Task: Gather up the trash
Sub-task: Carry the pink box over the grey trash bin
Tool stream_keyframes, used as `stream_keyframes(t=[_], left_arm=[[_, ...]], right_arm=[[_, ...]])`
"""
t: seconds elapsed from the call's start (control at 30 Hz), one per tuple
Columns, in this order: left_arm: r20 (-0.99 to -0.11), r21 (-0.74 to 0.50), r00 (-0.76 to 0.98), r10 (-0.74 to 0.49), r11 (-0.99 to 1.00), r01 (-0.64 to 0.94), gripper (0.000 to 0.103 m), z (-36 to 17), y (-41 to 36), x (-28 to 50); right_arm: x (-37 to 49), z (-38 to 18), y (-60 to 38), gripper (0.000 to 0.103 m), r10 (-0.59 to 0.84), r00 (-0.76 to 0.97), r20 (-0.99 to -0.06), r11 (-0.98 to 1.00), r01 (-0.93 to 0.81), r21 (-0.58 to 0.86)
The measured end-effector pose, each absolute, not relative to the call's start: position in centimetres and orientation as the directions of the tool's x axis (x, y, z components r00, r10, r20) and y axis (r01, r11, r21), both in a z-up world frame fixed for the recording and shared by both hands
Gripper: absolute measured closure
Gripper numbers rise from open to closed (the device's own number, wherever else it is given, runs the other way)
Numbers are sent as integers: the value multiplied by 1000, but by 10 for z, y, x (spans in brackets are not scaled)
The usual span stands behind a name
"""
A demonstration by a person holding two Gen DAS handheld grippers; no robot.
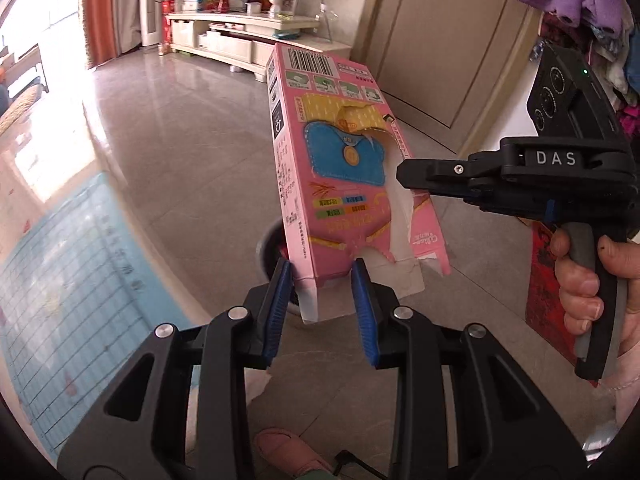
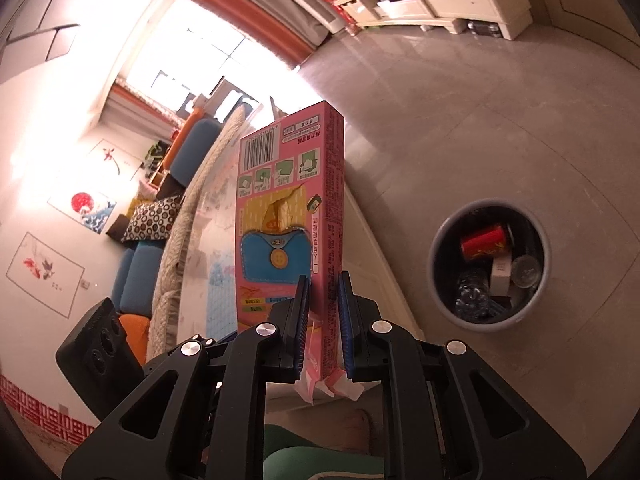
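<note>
A torn pink cardboard box point(image 1: 336, 176) is held up in the air over the floor. My left gripper point(image 1: 322, 276) stands around its lower end, blue pads on either side of it. My right gripper point(image 1: 404, 176) comes in from the right and is shut on the box's torn side. In the right wrist view the same box point(image 2: 288, 208) stands upright between my right gripper's point(image 2: 323, 292) blue pads, clamped on its narrow side. A grey round trash bin point(image 2: 488, 264) on the floor to the right holds a red can, a crushed bottle and a small white box.
The bin's rim point(image 1: 270, 240) peeks out behind the box in the left wrist view. A blue patterned mat point(image 1: 72, 280) lies on the floor at left. A cream TV cabinet point(image 1: 248, 36) stands at the far wall. A sofa point(image 2: 160, 240) is at left.
</note>
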State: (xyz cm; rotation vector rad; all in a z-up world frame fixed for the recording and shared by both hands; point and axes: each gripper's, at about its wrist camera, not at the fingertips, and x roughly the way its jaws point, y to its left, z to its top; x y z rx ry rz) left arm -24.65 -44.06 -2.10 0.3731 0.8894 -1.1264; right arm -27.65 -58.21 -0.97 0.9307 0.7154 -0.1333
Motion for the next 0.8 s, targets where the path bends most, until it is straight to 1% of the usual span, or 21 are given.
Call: stream_keyframes(t=[0.27, 0.8], left_arm=[[-813, -186, 71, -579, 372, 909, 74, -49, -485, -256], [-882, -242, -31, -470, 397, 885, 73, -123, -518, -235]], right_arm=[[-306, -48, -624, 88, 170, 749, -640, 548, 468, 694], [-290, -140, -658, 88, 231, 675, -701, 450, 564, 692]])
